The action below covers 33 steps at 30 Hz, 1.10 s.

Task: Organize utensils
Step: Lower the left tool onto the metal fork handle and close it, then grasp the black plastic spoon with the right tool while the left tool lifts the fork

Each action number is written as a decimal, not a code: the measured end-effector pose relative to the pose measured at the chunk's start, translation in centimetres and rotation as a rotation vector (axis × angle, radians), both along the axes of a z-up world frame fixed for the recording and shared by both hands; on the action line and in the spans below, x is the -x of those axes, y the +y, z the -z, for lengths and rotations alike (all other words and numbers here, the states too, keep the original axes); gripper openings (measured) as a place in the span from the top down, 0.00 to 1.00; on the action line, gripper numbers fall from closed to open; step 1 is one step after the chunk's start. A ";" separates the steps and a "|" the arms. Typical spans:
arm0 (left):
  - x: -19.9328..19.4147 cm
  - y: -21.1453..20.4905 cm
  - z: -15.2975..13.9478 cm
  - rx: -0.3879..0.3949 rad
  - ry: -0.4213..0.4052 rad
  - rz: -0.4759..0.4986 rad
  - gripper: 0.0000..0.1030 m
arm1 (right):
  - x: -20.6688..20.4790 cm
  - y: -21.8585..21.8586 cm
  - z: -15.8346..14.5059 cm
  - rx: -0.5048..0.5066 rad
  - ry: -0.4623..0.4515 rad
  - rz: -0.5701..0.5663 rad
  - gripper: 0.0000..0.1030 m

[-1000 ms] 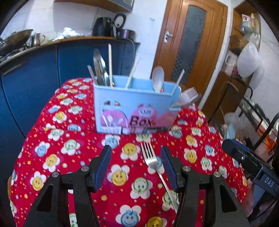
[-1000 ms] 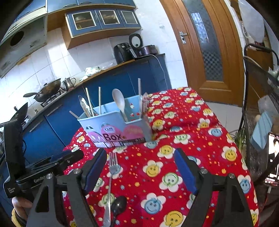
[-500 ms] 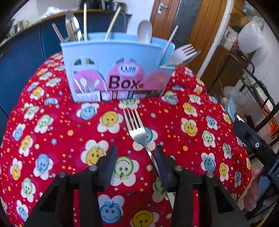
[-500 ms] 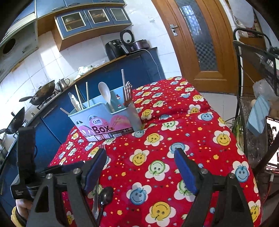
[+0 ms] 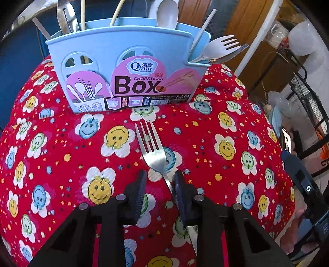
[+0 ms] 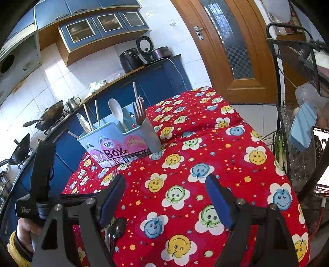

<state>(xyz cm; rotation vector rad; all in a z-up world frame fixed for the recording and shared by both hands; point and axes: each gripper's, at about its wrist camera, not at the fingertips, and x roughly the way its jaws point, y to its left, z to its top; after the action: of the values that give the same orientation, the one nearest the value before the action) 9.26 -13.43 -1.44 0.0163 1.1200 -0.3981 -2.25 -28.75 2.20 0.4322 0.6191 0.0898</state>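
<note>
Counter draped in a red cloth printed with smiley-face flowers; behind it, blue kitchen cabinets, white tiled wall, a wooden door with a glass panel, and two woks on the stove at left. One pale blue chopsticks box stands upright near the far edge of the cloth, holding one pale spoon, several chopsticks and two forks leaning out at its right end. One steel fork lies flat on the cloth just in front of the box, tines toward it. Left gripper: fingers have just been closing, the fork's neck is between them, touching the right finger, a gap remaining on the left side, not yet clamped. Right gripper: fingers spread wide over bare cloth, nothing between them. One dark spoon lies on the cloth below the right gripper's left finger.
</note>
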 end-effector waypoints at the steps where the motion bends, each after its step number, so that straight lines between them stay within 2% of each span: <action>1: -0.1 0.0 0.0 0.003 0.000 -0.002 0.79 | 0.0 -0.1 0.1 -0.004 0.001 0.001 0.21; 3: -0.4 0.1 0.1 0.023 0.010 -0.012 0.85 | 0.1 -0.2 0.2 -0.009 0.002 0.002 0.21; 13: -0.3 1.4 -0.2 0.112 0.023 -0.033 0.94 | 0.1 -0.3 0.4 -0.012 0.004 0.001 0.21; 25: 0.1 2.2 -0.2 0.130 0.068 -0.016 0.94 | 0.1 0.3 0.2 -0.011 0.002 -0.008 0.21; 30: 0.5 3.2 0.1 0.179 0.091 -0.021 0.94 | 0.1 -0.1 0.2 -0.020 0.000 -0.001 0.21; 33: 0.9 3.8 0.2 0.216 0.079 -0.024 0.96 | 0.1 -0.1 0.2 -0.020 0.001 -0.006 0.21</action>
<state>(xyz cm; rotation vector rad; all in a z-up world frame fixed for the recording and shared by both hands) 8.40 -9.66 -1.60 -0.2041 1.1484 -0.5005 -2.38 -28.87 1.99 0.4494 0.6212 0.1015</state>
